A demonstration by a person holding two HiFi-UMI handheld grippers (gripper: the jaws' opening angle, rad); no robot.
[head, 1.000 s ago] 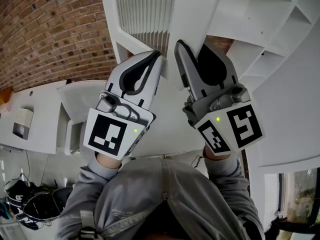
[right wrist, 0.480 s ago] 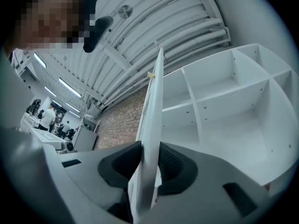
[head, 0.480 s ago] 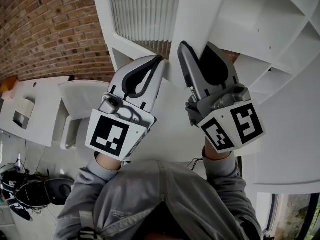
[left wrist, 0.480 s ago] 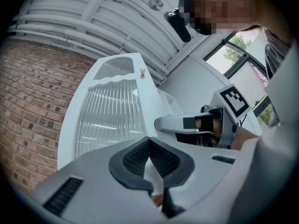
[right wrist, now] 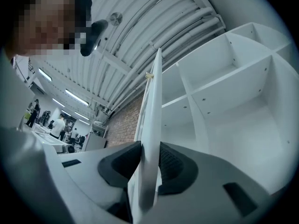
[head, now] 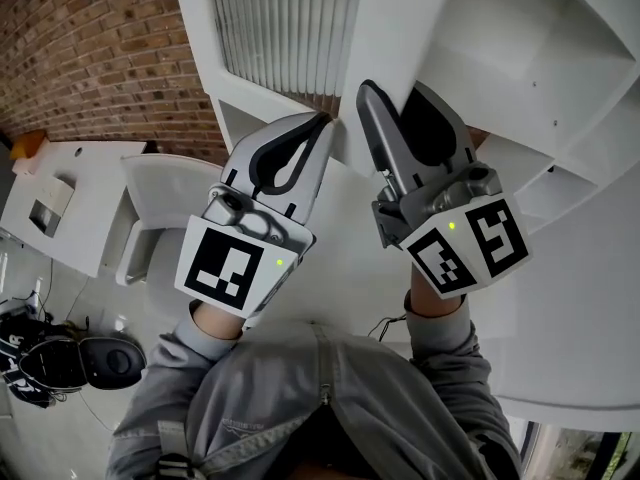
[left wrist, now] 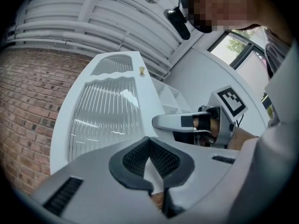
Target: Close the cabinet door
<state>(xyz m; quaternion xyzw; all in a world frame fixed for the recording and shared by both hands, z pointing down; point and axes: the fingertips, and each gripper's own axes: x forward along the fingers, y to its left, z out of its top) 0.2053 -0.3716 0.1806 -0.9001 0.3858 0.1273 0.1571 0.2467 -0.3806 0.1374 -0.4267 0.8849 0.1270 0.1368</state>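
The white cabinet door (head: 280,28) has a ribbed glass panel and a small brass knob (left wrist: 141,70). It stands open from the white shelf cabinet (head: 520,58). My right gripper (head: 393,90) straddles the door's free edge (right wrist: 154,101). Its jaws have just been opening a little, but its dark pads (right wrist: 119,164) still lie against both faces of the door. Beside it, on the panel side, my left gripper (head: 322,118) is shut with nothing between its tips (left wrist: 149,139). Whether it touches the door is hidden.
A brick wall (head: 90,48) runs behind the door at the left. Below it stand a white desk (head: 60,198) and a white chair (head: 160,208), with a dark bag (head: 90,363) on the floor. Open shelf compartments (right wrist: 224,87) lie to the right.
Both grippers have stayed on the door while it swung. The desk and chair have slid up and to the right in the head view, and more of the shelves shows.
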